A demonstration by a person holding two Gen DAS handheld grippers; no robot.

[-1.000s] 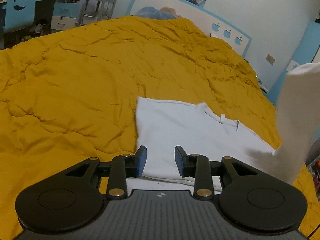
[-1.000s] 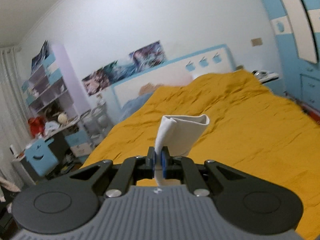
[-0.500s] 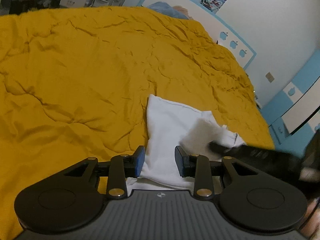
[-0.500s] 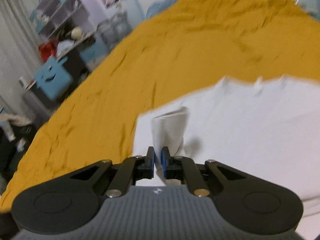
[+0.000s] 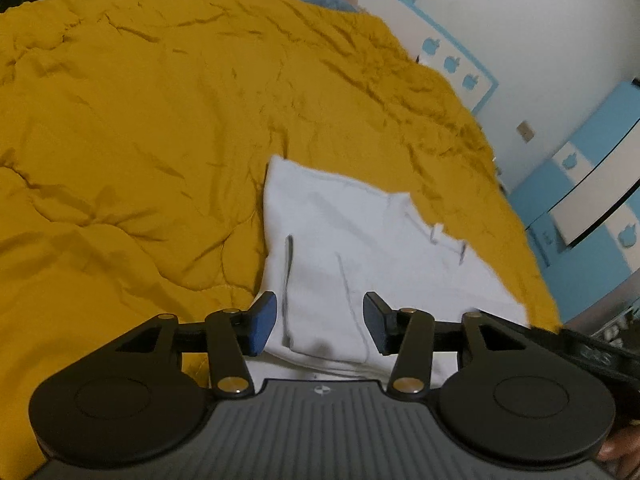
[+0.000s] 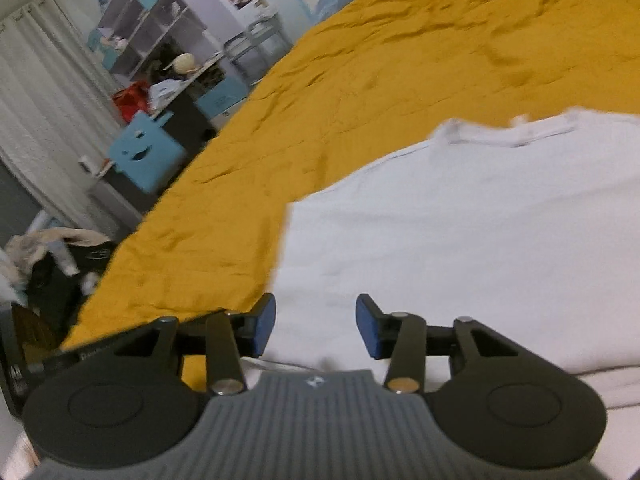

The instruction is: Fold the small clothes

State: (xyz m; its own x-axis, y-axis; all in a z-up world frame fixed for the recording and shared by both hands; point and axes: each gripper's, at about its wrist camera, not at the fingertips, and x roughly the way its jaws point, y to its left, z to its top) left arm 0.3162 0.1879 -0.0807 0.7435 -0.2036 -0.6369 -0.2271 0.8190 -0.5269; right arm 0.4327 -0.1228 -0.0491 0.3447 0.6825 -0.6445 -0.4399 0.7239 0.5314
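Setting: a bed covered by a rumpled mustard-yellow quilt [image 5: 152, 128], seen from two cameras, one on each hand-held gripper.
White garment [image 5: 360, 248]: a small white piece of clothing lies flat on the quilt, toward the near side of the bed. It is folded over on itself, with layered edges showing at its near end. Small loops or tabs show along its far edge.
Left gripper [image 5: 320, 326]: low over the near edge of the garment, pointing down and across it. Its jaws are opening, blue pads apart. White cloth lies below the gap, and neither pad presses on it.
Right gripper [image 6: 316, 326]: also low over the garment, at its near left corner where white cloth meets yellow quilt. Its jaws are opening, pads apart, with nothing pinched between them. Cloth is spread flat beneath.
Other view of right gripper: its black body shows at the right edge of the left camera, just beside the garment.
Background: a blue box with a smiley face [image 6: 144, 156], a shelf unit [image 6: 148, 28] and white curtains [image 6: 44, 92] stand beyond the bed.
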